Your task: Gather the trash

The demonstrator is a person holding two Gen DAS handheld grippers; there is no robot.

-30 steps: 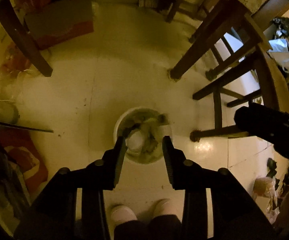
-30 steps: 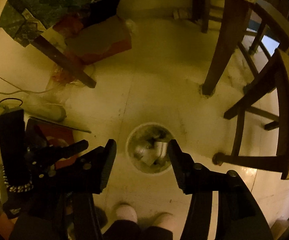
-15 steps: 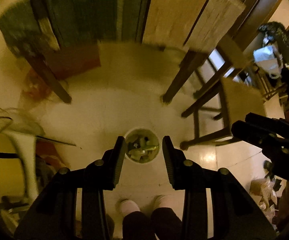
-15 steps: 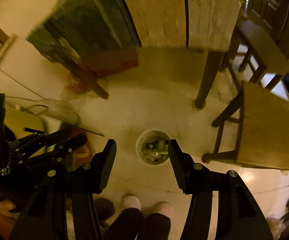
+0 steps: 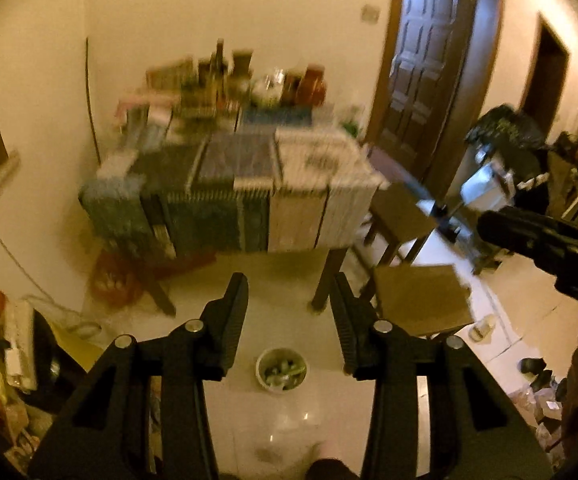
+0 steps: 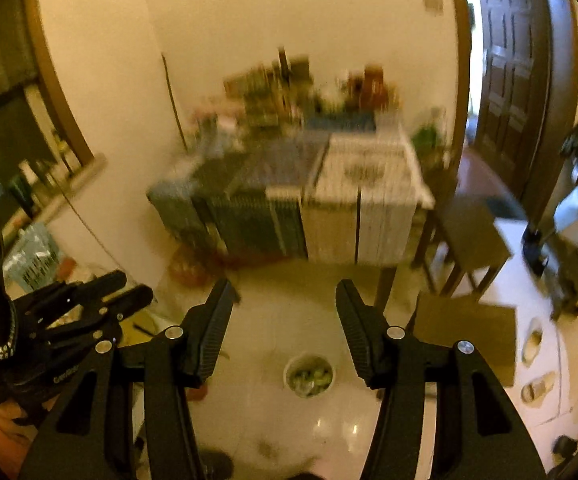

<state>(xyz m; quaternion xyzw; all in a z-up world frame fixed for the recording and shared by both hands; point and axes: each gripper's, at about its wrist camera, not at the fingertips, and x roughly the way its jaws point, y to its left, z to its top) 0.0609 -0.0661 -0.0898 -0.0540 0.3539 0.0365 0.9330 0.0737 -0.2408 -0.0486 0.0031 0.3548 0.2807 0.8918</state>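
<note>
Risk is mostly blur: both views smear the table, so trash up there is hard to pick out and a reach could knock the bottles. Left gripper jaws part-open and opening, empty; right gripper part-open, empty. Trash bin sits on the floor below, already holding scraps.

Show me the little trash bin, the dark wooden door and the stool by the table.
trash bin (image 5: 281, 369): left wrist view, on its contents.
wooden door (image 5: 425, 76): left wrist view, middle panel.
stool (image 5: 423, 300): left wrist view, seat top.

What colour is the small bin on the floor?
White bin, holding greenish trash; clearest in the left wrist view.
</note>
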